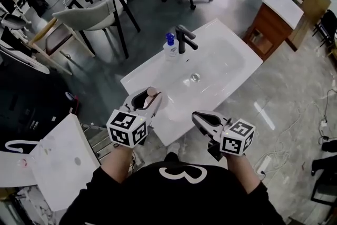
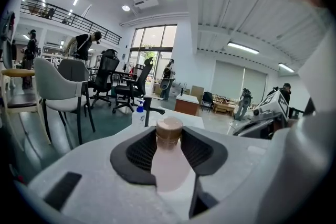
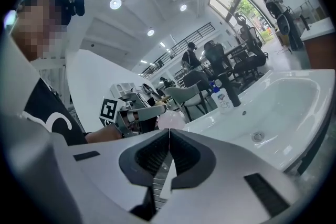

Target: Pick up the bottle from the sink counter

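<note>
A pale pink bottle (image 2: 169,157) with a brown cap stands upright between the pads of my left gripper (image 2: 169,145), which is shut on it. In the head view the left gripper (image 1: 150,100) holds the bottle (image 1: 152,93) over the near left corner of the white sink counter (image 1: 152,68). My right gripper (image 1: 196,116) hovers by the counter's near edge, its jaws shut with nothing between them. In the right gripper view, the shut right gripper (image 3: 169,134) points at the pink bottle (image 3: 170,120) and the left gripper (image 3: 149,111).
A black faucet (image 1: 182,39) and a clear soap bottle with a blue pump (image 1: 170,46) stand at the counter's far edge. Grey chairs (image 1: 95,13) stand to the left, a wooden cabinet (image 1: 274,21) to the right, and a white panel (image 1: 63,160) lies by my left arm.
</note>
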The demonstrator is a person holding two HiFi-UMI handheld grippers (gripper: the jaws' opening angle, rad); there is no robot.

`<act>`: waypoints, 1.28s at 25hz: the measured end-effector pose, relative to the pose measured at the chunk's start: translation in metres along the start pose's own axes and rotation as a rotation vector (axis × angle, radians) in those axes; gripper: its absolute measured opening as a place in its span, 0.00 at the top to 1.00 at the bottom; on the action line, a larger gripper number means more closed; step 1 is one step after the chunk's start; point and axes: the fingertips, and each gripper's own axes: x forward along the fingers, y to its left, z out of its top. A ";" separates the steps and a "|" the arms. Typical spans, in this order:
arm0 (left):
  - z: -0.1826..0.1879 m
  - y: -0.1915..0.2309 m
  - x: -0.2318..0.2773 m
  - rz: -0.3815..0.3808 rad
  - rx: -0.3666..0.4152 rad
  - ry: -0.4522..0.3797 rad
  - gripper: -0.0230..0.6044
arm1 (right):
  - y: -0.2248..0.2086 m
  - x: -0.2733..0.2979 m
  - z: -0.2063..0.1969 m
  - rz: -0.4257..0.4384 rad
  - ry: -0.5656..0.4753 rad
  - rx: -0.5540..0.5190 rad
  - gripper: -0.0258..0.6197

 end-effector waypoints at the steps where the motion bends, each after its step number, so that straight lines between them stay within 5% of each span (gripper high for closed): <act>1: 0.000 -0.007 -0.004 -0.007 0.001 -0.002 0.72 | 0.005 -0.005 0.001 0.006 -0.007 -0.005 0.94; 32: -0.005 -0.195 -0.121 -0.130 0.058 -0.096 0.72 | 0.128 -0.116 0.016 0.171 -0.175 -0.154 0.94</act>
